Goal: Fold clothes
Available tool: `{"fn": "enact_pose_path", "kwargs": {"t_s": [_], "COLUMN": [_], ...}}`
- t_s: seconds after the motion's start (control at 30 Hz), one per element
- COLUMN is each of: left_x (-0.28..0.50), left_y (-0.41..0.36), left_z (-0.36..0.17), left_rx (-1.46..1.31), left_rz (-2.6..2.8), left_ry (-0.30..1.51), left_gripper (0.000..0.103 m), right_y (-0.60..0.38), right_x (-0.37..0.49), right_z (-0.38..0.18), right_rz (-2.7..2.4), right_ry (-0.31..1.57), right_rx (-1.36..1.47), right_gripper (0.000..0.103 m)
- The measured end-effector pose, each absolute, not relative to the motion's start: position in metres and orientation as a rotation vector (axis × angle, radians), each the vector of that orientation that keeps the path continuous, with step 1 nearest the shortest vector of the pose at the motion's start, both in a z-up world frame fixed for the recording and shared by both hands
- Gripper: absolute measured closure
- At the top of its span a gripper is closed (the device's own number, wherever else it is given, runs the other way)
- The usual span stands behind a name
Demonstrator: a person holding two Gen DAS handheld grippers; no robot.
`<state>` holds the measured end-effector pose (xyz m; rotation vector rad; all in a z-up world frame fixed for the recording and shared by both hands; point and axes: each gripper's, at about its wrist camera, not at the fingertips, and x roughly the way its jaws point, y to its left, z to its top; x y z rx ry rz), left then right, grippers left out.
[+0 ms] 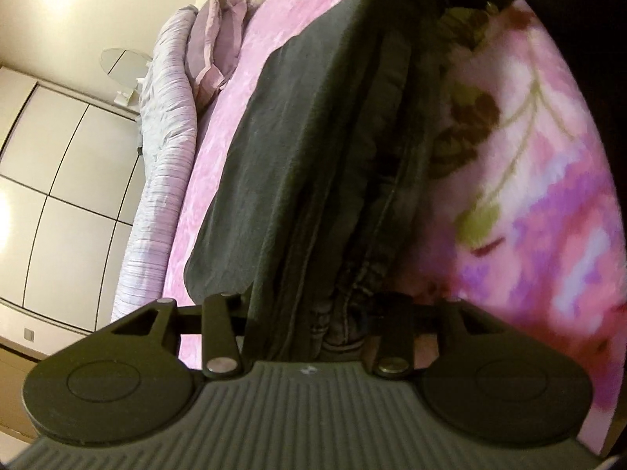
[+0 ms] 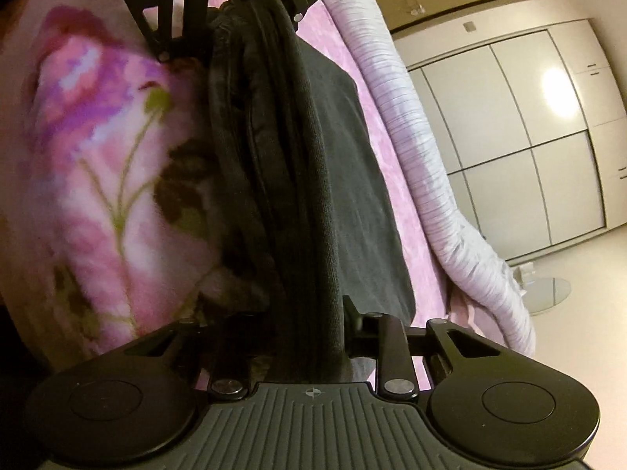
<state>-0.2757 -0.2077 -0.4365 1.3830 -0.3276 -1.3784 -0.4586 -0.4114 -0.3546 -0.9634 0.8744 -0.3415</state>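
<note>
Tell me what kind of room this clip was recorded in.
Most likely a bedroom: the dark garment lies on a bed with a pink floral blanket, a rolled striped quilt runs along its edge, and a panelled wardrobe lines the wall.

The left gripper (image 1: 333,313) fills the bottom of its own view, its fingers pinched on a bunched dark fold, and it appears again at the top centre of the right view. The right gripper (image 2: 298,337) mirrors it, likewise clamped on dark cloth.

Warm dim light, wardrobe (image 2: 521,137) glare, blurred blanket (image 1: 529,180), fisheye-bent edges.
</note>
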Motion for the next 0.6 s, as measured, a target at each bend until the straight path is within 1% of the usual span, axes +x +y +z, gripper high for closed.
{"fn": "enact_pose_path", "kwargs": {"t_s": [0.3,0.47,0.6], "left_x": [-0.262,-0.253,-0.251], "left_y": [-0.201,-0.201,-0.208], "left_z": [-0.41,-0.39,-0.365], "left_rx": [1.389,1.413,1.442], "left_rz": [-1.429,-1.484,-1.522], "left_ry": [-0.279,-0.279,-0.251], "left_gripper": [0.071,0.073,0.074], "right_y": [-0.418,-0.432,-0.435], "right_x": [-0.461,-0.464,-0.467], "right_z": [-0.325,-0.303,-0.279], "right_rz": [-0.288,-0.224,-0.184], "right_ry": [0.823,0.773,0.78], "right_rx": [-0.97,-0.922,-0.843], "right_gripper": [0.082,0.083,0.083]}}
